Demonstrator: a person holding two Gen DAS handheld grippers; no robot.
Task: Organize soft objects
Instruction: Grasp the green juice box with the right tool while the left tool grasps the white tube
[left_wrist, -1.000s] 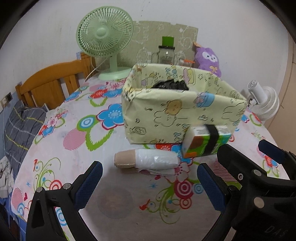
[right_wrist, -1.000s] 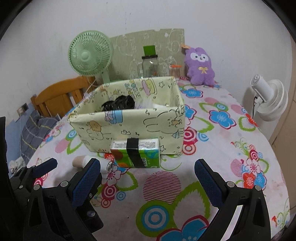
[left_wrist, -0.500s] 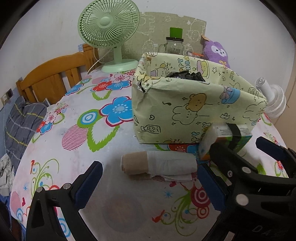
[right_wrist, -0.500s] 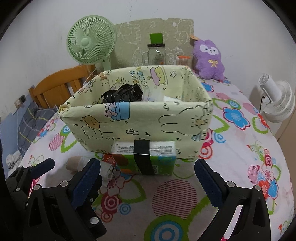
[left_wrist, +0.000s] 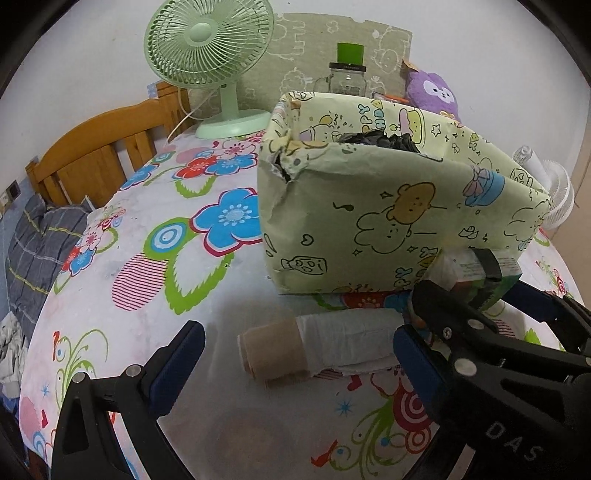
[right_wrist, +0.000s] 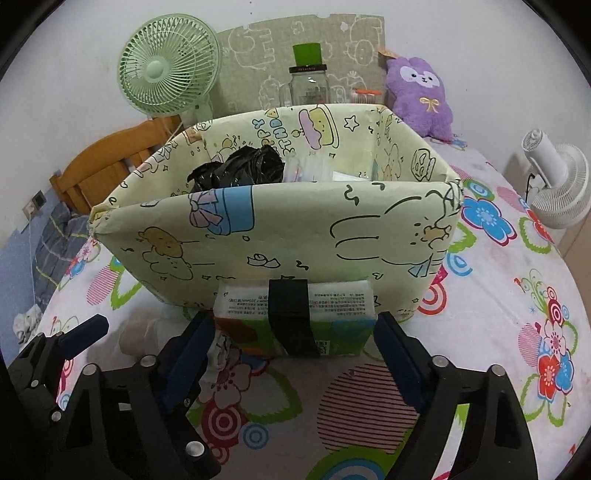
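1. Green-and-white tissue pack with a black band around its middle lies on the flowered tablecloth, touching the near wall of the pale green paper-covered box.
2. Right gripper straddles the pack, one blue pad at each end; its jaws have just been closing, with the pack between them. Whether the pads already press on it I cannot tell, so I read them as not gripping yet.
3. Left gripper stands wide, its jaws apart on either side of a roll of beige core and white plastic that lies on its side on the cloth, touching neither pad.
4. Inside the box sit a crumpled black bag and some clear packets.
5. Behind the box stand a green fan, a glass jar with a green cup on its lid and a purple plush toy.
6. Off the table's right side stands a white fan; a wooden chair is at the left.
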